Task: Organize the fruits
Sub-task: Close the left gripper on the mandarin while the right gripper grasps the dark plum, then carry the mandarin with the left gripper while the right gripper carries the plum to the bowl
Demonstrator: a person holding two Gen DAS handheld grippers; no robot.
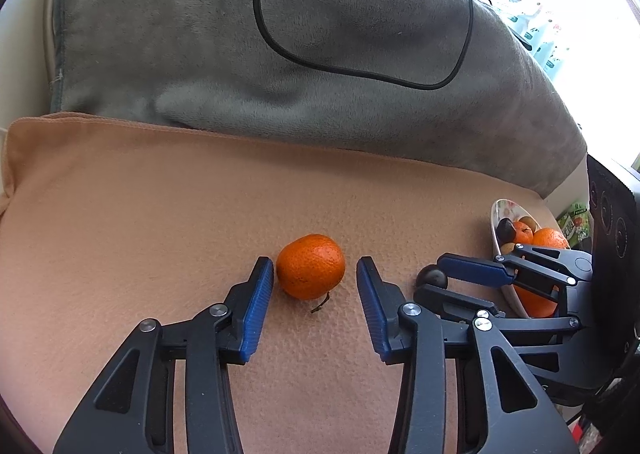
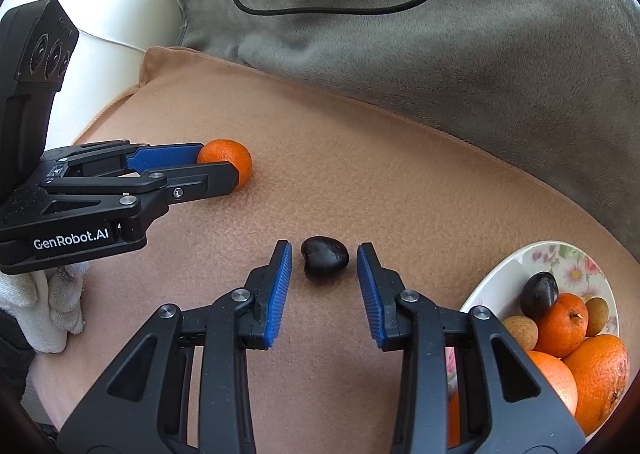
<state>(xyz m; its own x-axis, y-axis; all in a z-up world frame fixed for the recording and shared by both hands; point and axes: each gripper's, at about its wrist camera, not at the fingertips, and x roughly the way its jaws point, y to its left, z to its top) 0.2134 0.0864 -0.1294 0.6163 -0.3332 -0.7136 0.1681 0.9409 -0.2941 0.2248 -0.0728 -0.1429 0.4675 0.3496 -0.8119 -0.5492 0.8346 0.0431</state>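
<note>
While two loose fruits lie on a tan cushion [image 2: 360, 189], each pair of tongs sits low over one of them, placed so that a single squeeze would likely take it. The left tongs [image 1: 315, 274] are spread wide around a small orange mandarin [image 1: 310, 266]: one blue pad is just beside the fruit's left flank, possibly touching it, and the other stands clearly apart on the right, so nothing is gripped yet. A short dry stem [image 1: 321, 304] lies on the cloth just below the mandarin. The right tongs [image 2: 325, 260] are opened more narrowly around a dark, glossy, heart-shaped fruit [image 2: 325, 264], with a slim gap on each side; this too rests free on the cushion. In the right wrist view the left tongs [image 2: 218, 165] appear from the side, their tips straddling the mandarin [image 2: 228, 161], and a white-gloved hand [image 2: 52, 306] shows below that tool. At the far right a flowered plate [image 2: 512, 266] stands on the cushion, already holding oranges, small tan fruits and another dark one; it is probably where the loose pieces belong, which would explain why both tools work near it. A grey blanket [image 1: 280, 53] with a black cable [image 1: 360, 69] looped over it lies behind.
</note>
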